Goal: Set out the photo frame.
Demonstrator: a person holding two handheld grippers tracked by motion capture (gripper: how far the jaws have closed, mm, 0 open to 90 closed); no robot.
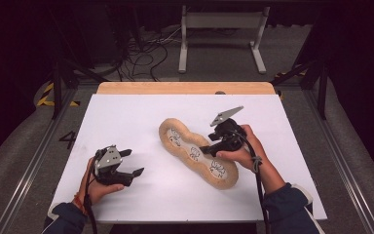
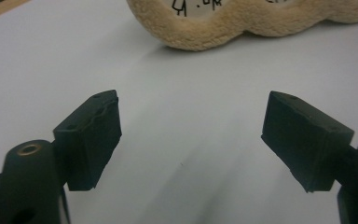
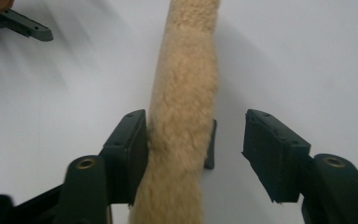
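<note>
So the plush tan cushion (image 1: 197, 152), that long wavy thing with little drawings on its white centre, lies diagonally on the white table (image 1: 126, 117), running from mid-table toward the near right. The right gripper (image 1: 205, 149) sits at its right edge, about midway along. In the right gripper view the fuzzy rim (image 3: 182, 116) stands between the jaws, brushing one pad, with a clear gap to the other, so it looks let go rather than pinched, I think. The left gripper (image 1: 132, 163) hangs well apart at the near left, jaws wide and holding nothing, pointed at the cushion, probably ready to grab its side.
</note>
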